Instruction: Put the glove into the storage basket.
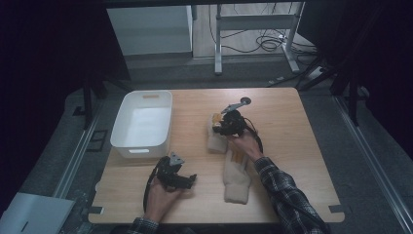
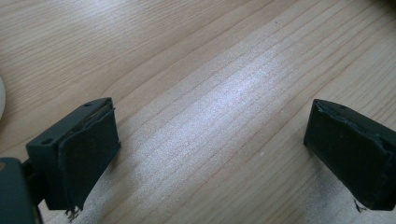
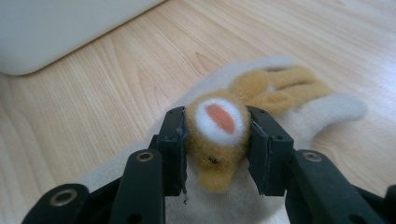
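Two cream fuzzy socks with tan patches lie near the table's middle. The far sock (image 1: 214, 139) (image 3: 299, 100) has a tan patch with a white and orange spot pinched between the pads of my right gripper (image 1: 217, 127) (image 3: 218, 140), which is shut on it and holds that part up off the wood. The near sock (image 1: 237, 178) lies flat, toward the front edge. My left gripper (image 1: 191, 179) (image 2: 210, 154) rests low over bare wood at the front left, wide open, nothing between its fingers (image 2: 88, 149).
A white plastic bin (image 1: 141, 124) (image 3: 56, 28) stands at the table's left side, just beyond the left gripper. Bare wood (image 1: 287, 126) stretches to the right of the socks. Metal table legs and cables sit on the floor behind the table.
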A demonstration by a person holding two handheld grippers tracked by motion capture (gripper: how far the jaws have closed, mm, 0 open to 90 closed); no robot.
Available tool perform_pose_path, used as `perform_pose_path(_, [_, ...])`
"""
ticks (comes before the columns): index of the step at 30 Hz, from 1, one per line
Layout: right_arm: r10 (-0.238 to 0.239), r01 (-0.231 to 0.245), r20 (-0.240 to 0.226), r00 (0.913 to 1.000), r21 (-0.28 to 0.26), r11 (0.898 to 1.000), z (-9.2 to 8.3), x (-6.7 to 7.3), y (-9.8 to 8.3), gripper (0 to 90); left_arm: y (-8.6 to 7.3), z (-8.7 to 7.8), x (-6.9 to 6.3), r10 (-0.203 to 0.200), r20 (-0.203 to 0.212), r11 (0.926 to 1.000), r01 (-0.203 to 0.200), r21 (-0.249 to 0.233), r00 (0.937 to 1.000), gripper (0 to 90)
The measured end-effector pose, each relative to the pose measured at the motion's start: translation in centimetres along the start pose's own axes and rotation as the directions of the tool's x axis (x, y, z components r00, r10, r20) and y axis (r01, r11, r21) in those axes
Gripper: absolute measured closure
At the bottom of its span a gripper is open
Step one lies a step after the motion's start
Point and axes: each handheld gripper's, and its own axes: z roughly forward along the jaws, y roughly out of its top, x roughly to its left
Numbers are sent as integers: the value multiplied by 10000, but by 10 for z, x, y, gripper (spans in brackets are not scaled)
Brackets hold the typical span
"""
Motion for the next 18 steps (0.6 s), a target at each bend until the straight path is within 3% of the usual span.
perform_pose_path(18, [-452,450,-20,9990,-480,9978,-63,15,19,605,0,0,0,-14,9,10000,14,-26,10000,31])
